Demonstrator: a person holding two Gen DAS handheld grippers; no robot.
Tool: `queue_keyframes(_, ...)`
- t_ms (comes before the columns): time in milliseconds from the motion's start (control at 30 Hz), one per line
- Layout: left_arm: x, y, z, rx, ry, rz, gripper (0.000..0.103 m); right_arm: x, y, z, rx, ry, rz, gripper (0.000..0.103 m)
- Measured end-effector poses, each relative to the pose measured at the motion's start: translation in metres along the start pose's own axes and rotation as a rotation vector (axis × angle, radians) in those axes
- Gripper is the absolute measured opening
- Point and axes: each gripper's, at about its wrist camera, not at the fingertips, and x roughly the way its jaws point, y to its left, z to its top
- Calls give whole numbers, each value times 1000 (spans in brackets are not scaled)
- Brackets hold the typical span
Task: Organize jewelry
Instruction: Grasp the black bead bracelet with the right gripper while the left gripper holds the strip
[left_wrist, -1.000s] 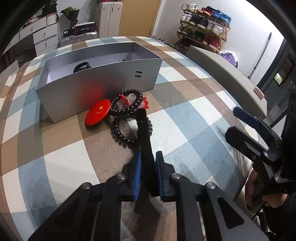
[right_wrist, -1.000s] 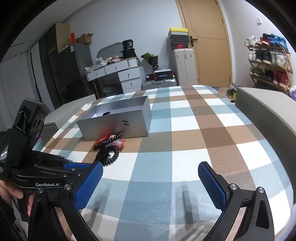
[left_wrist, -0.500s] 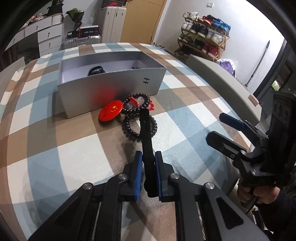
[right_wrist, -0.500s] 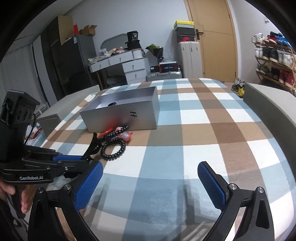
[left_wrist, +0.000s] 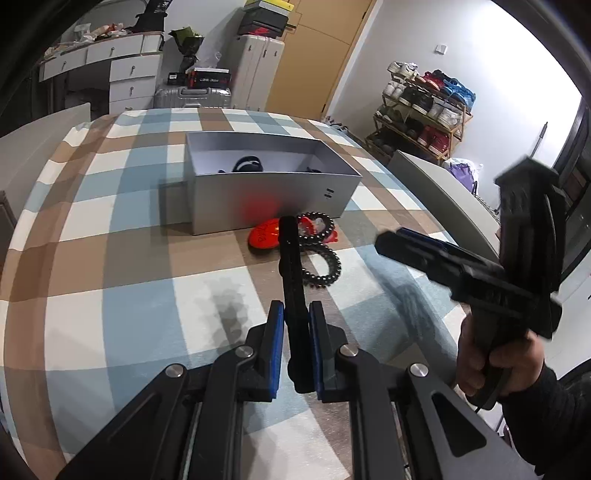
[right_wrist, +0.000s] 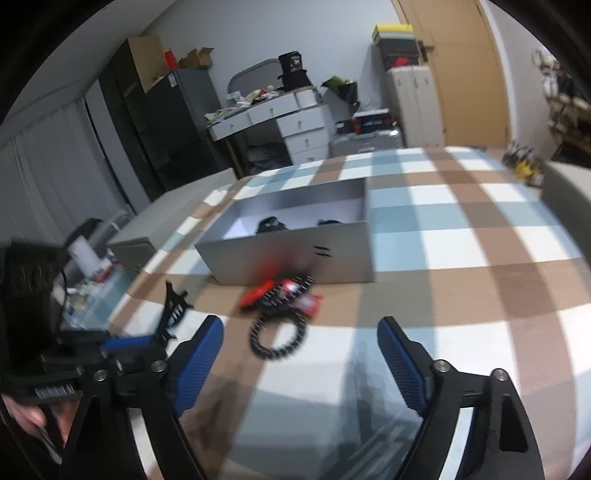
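My left gripper (left_wrist: 295, 347) is shut on a black hair clip (left_wrist: 291, 280) and holds it above the checked tablecloth, in front of the open silver box (left_wrist: 273, 206). The clip also shows in the right wrist view (right_wrist: 173, 310). A black bead bracelet (left_wrist: 321, 266), a red round badge (left_wrist: 264, 236) and small red pieces lie by the box's front wall. My right gripper (right_wrist: 299, 350) is open and empty, over the bracelet (right_wrist: 279, 338), facing the box (right_wrist: 295, 243). Dark items lie inside the box.
The checked tablecloth (left_wrist: 110, 295) covers the table. A grey bench back (left_wrist: 443, 192) runs along the right edge. A shoe rack (left_wrist: 424, 110), suitcase and drawers stand behind the table.
My left gripper has lifted and drawn back from the pile with the clip. My right gripper has swung left and forward toward the bracelet and box; its view is blurred.
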Motion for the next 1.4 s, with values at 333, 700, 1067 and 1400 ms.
queue_keyframes(333,1,9,-1,-15,-8,-7,9,42,-11,10,130,114,75,48)
queue_keyframes(700,6,13,-1,-8,6,-18,9,49,-10,15,92,121,-17,10)
queue_keyframes(1067,7,14,-4,-12,21,-15,9,31,-9,11,59,54,-21,7)
queue_keyframes(1400,4,11,-4,-6,18,9,9,9,-10,11,83,-12,34,0)
